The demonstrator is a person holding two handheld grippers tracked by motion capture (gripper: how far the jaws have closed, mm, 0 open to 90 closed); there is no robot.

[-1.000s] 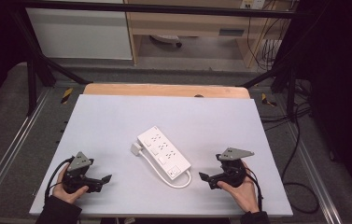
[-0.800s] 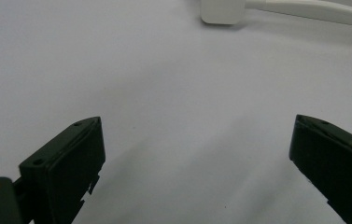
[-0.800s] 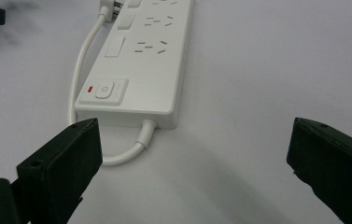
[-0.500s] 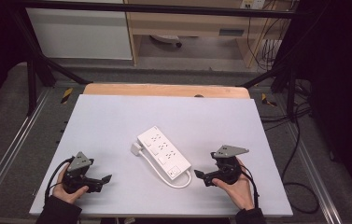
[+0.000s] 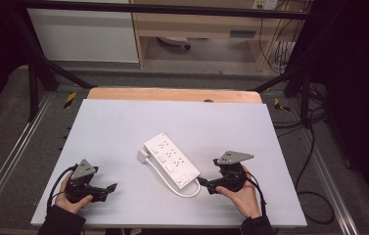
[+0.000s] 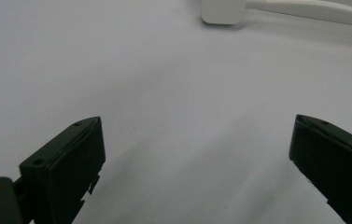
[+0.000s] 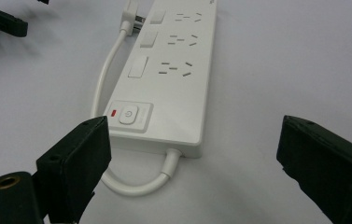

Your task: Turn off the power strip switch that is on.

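A white power strip (image 5: 171,161) lies diagonally in the middle of the white table (image 5: 123,122). Its short cable (image 5: 188,194) loops from the near end and runs along its left side to the plug (image 5: 143,156). My right gripper (image 5: 204,183) is open, low over the table, just right of the strip's near end. In the right gripper view the strip (image 7: 178,79), its power button (image 7: 128,114) and the cable loop (image 7: 136,186) lie ahead of my open gripper (image 7: 192,135). My left gripper (image 5: 109,188) is open at the near left; its own view shows the open gripper (image 6: 197,135) over bare table, the plug (image 6: 223,10) far ahead.
A wooden strip (image 5: 172,94) runs along the table's far edge. Metal rails (image 5: 6,161) flank the table, and black cables (image 5: 314,161) trail over the floor at the right. In the right gripper view the other gripper (image 7: 1,21) shows at the top left.
My right gripper has moved left and slightly nearer, up to the near end of the power strip. The left gripper and the strip have not moved.
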